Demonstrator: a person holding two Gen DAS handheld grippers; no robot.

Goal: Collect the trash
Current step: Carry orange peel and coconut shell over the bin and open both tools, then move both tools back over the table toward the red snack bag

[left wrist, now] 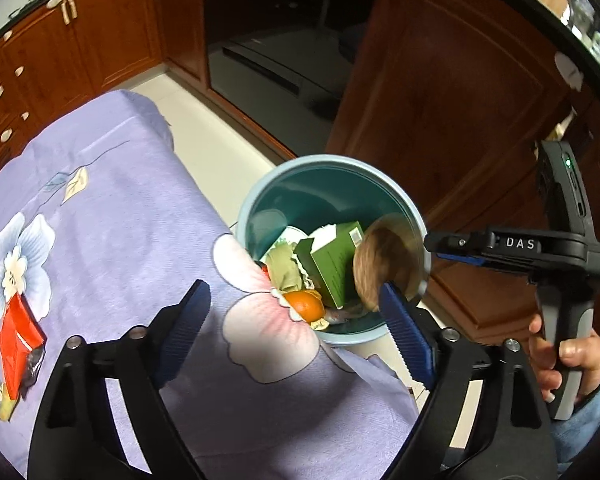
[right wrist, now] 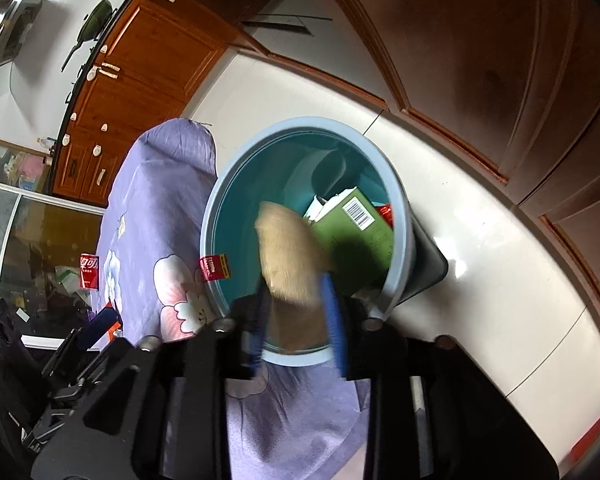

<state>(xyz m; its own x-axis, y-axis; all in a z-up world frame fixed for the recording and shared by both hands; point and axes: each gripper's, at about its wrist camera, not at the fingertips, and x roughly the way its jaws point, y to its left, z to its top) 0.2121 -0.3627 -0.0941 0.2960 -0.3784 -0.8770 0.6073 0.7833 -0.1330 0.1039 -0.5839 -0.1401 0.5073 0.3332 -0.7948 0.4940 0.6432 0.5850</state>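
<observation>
beside lilac floral tablecloth [left wrist: 112, 216]: teal bin [left wrist: 300, 168] on white floor [right wrist: 480, 240]; wood cabinets [left wrist: 112, 28]

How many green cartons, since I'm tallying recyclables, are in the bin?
1: a green carton with a barcode stands tilted inside the teal bin, beside the orange. Others may lie buried beneath.

Black plastic left gripper [left wrist: 294, 322] with 2 ribbed blue pads and silver screws; right gripper [left wrist: 430, 246] marked "DAS", green LED; blue sleeve [left wrist: 584, 424].
</observation>
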